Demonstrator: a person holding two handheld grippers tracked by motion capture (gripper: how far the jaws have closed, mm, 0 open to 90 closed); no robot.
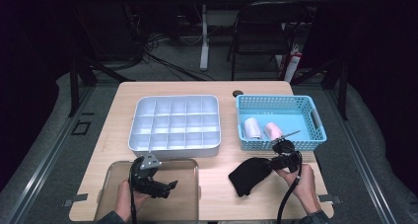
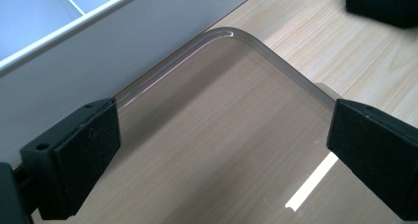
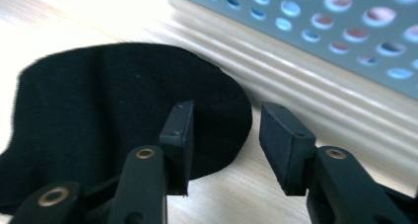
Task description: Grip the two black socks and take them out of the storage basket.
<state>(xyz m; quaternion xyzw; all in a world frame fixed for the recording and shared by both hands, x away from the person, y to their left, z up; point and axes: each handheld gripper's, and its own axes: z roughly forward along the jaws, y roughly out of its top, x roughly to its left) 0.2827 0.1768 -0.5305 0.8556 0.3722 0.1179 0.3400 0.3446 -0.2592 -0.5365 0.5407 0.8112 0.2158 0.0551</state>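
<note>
The right tongs [image 3: 224, 135] are held partly open, nothing pinched between the jaws (no pad is pressed on anything). In the right gripper view one jaw hangs over the rim of the black cloth [image 3: 123, 115], the other over bare wood just beside that rim, so the cloth's edge is seen running under the gap. From the high view the right tongs [image 1: 285, 157] are found at the cloth's [image 1: 249, 175] far right end, close to the near wall of the blue basket [image 1: 281, 144].

The left tongs [image 2: 224, 150] are spread wide and empty too; between the jaws only the clear tray [image 2: 256, 41] is seen, with its rounded corner ahead and the white organiser's wall [image 2: 148, 41] just behind that corner. In the high view the left tongs [image 1: 170, 187] are held over that tray [image 1: 113, 172], well apart from the cloth.

Counted up on the worktop [image 1: 222, 160]: one black cloth, one clear tray, one white divided organiser [image 1: 175, 123], one blue basket. Inside the basket two rolled items are made out, one white [image 1: 253, 128] and one pink [image 1: 272, 130], lying side by side. One small dark round thing [image 1: 238, 93] is spotted near the worktop's far edge.
</note>
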